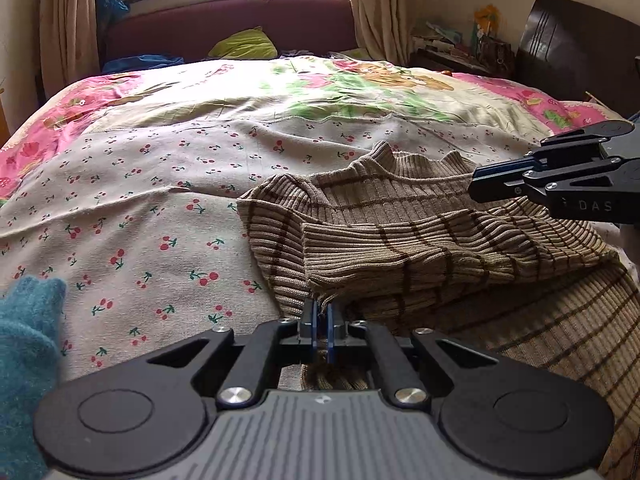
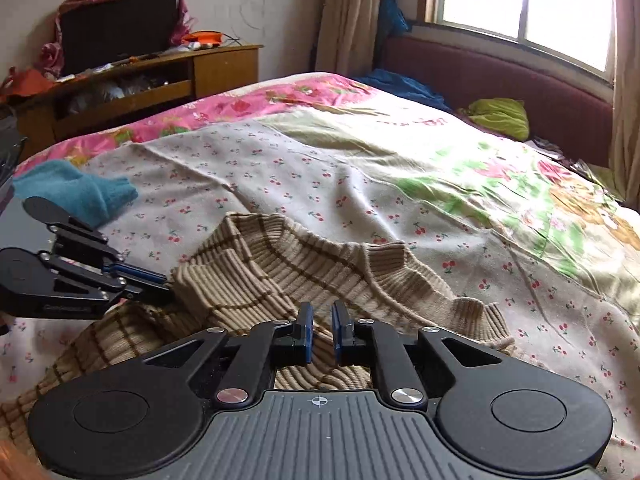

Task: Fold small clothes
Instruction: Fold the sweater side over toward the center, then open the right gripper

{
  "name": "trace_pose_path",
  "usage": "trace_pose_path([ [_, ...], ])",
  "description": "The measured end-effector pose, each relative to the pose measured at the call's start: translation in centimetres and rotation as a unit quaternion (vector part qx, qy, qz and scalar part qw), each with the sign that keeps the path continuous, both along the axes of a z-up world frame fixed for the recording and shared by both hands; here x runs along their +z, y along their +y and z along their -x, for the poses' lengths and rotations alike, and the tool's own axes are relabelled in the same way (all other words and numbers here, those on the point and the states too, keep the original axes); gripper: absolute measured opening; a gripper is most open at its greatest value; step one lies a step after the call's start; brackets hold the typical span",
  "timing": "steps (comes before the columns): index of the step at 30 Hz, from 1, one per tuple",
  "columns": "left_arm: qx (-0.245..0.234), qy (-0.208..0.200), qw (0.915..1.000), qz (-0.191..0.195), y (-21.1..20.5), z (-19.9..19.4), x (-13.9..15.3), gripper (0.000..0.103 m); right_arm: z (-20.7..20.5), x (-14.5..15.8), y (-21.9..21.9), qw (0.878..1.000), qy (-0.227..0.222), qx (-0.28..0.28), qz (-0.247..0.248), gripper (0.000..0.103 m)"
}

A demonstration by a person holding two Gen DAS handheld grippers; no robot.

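Observation:
A tan ribbed sweater with brown stripes (image 1: 400, 232) lies partly folded on the cherry-print sheet. My left gripper (image 1: 321, 312) is shut on the sweater's near fold, with cloth pinched between its blue pads. It also shows at the left of the right wrist view (image 2: 160, 286), clamped on the sweater (image 2: 280, 264). My right gripper (image 2: 320, 328) is slightly open just above the sweater, with nothing between its pads. In the left wrist view it (image 1: 478, 184) reaches in from the right near the collar.
A teal knit garment (image 2: 76, 192) lies on the bed to the left and also shows in the left wrist view (image 1: 24, 344). The bed (image 1: 160, 184) extends far ahead. A headboard (image 1: 224, 28), a green pillow (image 1: 244, 46) and a wooden TV cabinet (image 2: 140, 84) stand beyond.

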State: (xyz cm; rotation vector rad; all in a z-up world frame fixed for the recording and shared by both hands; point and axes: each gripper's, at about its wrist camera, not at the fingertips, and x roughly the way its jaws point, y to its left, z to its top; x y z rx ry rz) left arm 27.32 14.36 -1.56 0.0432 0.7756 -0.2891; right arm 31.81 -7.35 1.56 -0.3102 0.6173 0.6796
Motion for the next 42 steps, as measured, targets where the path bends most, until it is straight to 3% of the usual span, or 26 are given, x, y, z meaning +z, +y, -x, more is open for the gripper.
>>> trace_pose_path([
  [5, 0.019, -0.005, 0.9998, 0.000, 0.6, 0.7, 1.2, 0.017, 0.2, -3.4, 2.1, 0.998, 0.059, 0.010, 0.013, 0.013],
  [7, 0.031, -0.018, 0.9994, -0.002, 0.7, 0.9, 2.1, 0.017, 0.5, -4.7, 2.5, 0.998, 0.057, 0.002, 0.015, 0.013],
  [11, 0.019, -0.043, 0.9985, 0.027, -1.0, 0.3, 3.3, 0.017, -0.2, -4.3, 1.6, 0.995, 0.083, -0.031, -0.036, 0.013],
  [17, 0.004, -0.008, 0.9999, 0.008, -5.0, -1.8, -0.5, 0.017, 0.9, -2.6, -3.5, 0.992, 0.075, -0.080, -0.066, 0.012],
  [19, 0.011, 0.002, 0.9999, 0.007, -5.0, -2.0, -1.4, 0.018, 1.2, -3.0, -6.6, 0.988, 0.073, -0.123, -0.062, 0.012],
  [22, 0.016, 0.003, 0.9998, 0.012, -5.0, -2.0, -1.5, 0.018, 0.8, -4.5, -10.8, 0.974, 0.079, -0.210, -0.042, 0.014],
  [25, -0.002, -0.003, 0.9994, -0.033, -6.1, -2.0, -1.8, 0.019, 0.3, -5.0, -14.3, 0.957, 0.117, -0.250, -0.090, 0.011],
  [26, -0.003, -0.004, 0.9991, -0.043, -6.3, -1.9, -1.7, 0.019, 0.6, -4.4, -14.6, 0.955, 0.112, -0.258, -0.091, 0.012],
  [28, 0.002, -0.003, 0.9990, -0.045, -6.2, -1.5, -1.0, 0.019, 2.0, -3.2, -14.8, 0.963, 0.078, -0.242, -0.083, 0.022],
  [30, 0.006, -0.001, 0.9986, -0.052, -6.0, -1.0, -0.7, 0.019, 3.0, -3.0, -14.8, 0.969, 0.066, -0.230, -0.056, 0.022],
  [33, 0.027, 0.022, 0.9975, -0.062, -5.5, -0.5, -1.3, 0.020, 3.0, -4.5, -14.9, 0.964, 0.099, -0.247, -0.004, 0.015],
  [37, 0.042, 0.028, 0.9981, -0.035, -3.9, 2.1, 0.1, 0.020, 6.2, -2.6, -15.3, 0.968, 0.087, -0.234, -0.036, 0.022],
  [42, 0.042, 0.054, 0.9976, -0.015, -2.0, 8.0, 1.2, 0.020, 13.6, -1.0, -16.7, 0.967, 0.127, -0.216, -0.049, 0.023],
])
